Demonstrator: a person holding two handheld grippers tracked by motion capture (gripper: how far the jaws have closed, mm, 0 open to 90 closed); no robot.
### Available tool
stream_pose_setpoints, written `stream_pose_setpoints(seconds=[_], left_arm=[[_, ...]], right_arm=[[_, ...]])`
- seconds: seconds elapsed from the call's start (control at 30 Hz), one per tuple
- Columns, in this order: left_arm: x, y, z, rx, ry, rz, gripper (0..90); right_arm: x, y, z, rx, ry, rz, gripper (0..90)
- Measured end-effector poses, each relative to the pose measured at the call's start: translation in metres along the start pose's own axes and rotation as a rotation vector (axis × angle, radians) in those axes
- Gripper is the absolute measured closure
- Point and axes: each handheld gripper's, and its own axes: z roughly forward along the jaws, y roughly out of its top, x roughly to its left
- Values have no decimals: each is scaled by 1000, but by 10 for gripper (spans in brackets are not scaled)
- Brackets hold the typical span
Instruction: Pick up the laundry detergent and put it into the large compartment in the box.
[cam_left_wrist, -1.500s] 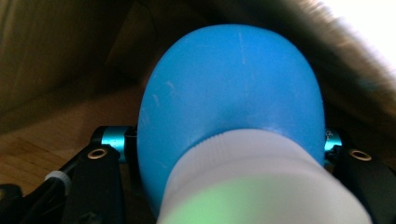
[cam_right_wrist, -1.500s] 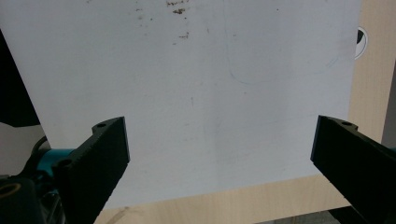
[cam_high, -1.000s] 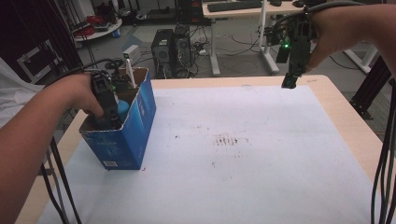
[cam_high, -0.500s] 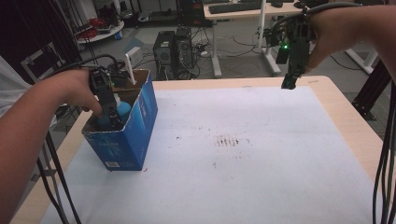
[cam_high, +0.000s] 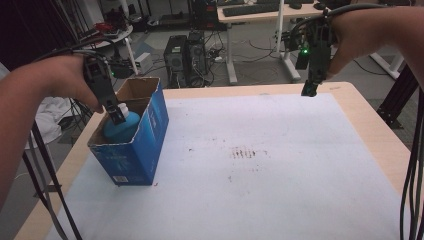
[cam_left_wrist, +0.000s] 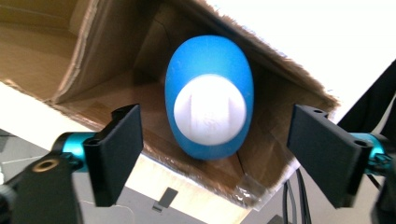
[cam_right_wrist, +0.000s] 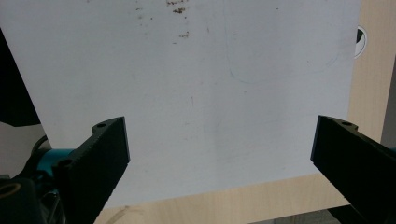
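Note:
A blue bottle (cam_high: 121, 128) with a white cap (cam_left_wrist: 210, 110) stands inside an open blue cardboard box (cam_high: 146, 145) at the table's left. My left gripper (cam_high: 116, 115) hangs just above the bottle's cap; its jaws have just been opening and now stand apart, clear of the bottle (cam_left_wrist: 209, 98) below them. My right gripper (cam_high: 309, 90) is held in the air over the table's far right corner, open, with nothing between its jaws; it looks down on the white mat (cam_right_wrist: 196, 93).
A white mat (cam_high: 260, 165) with a brown stain (cam_high: 245, 152) covers most of the wooden table (cam_high: 380, 140). Cables trail from both grippers down the left and right edges. Desks, computer towers and chairs stand beyond the far edge.
My left gripper has let go of the bottle and risen out of the box, its jaws now apart. The bottle stays in the box. The right gripper has not moved.

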Motion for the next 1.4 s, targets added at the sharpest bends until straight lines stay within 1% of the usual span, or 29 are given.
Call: stream_pose_setpoints(seconds=[0.13,0.27,0.3,0.4,0.47,0.53,0.6,0.63,0.77,0.8,0.83,0.87,0.93,0.97,1.03,1.1,1.13,1.17,1.27,1.4], left_arm=[[-6,4,-14,-15,5,46,172],[-13,10,-25,-31,17,76,156],[-15,12,-27,-32,18,82,142],[-21,19,-32,-31,13,103,141],[-26,24,-34,-35,14,127,140],[-32,29,-36,-54,33,145,85],[-38,36,-37,-64,22,172,85],[-41,39,-36,-63,17,189,85],[-52,52,-31,-47,-4,230,85],[-55,56,-30,-45,-1,243,82],[-58,59,-29,-43,12,257,57],[-61,62,-28,-42,15,269,49],[-66,68,-25,-46,8,298,49],[-69,70,-24,-50,3,310,31],[-74,75,-21,-47,-9,325,20],[-78,80,-18,-46,-17,354,17],[-80,82,-16,-44,-28,362,16],[-82,84,-15,-45,-33,369,17],[-88,90,-8,-30,-53,403,17],[-93,97,1,-24,-50,457,17]], right_arm=[[0,0,0,1,-1,-1,34],[-1,0,0,-1,1,-5,34],[0,1,0,-1,1,-5,34],[0,1,0,-1,-1,-3,34],[0,2,0,0,2,-3,34],[0,2,0,0,2,-5,34],[0,2,0,-3,3,-5,34],[1,2,0,-2,3,-5,34],[2,2,0,3,3,-2,34],[2,2,0,2,2,-6,34],[2,2,0,2,3,-8,34],[3,3,0,5,3,-8,34],[3,4,0,7,6,-9,34],[3,5,0,7,8,-13,34],[4,6,1,9,7,-15,34],[5,8,0,8,6,-15,34],[5,8,0,4,7,-22,34],[5,8,-1,4,7,-18,34],[5,9,-1,4,7,-19,34],[6,9,-2,8,6,-17,34]])
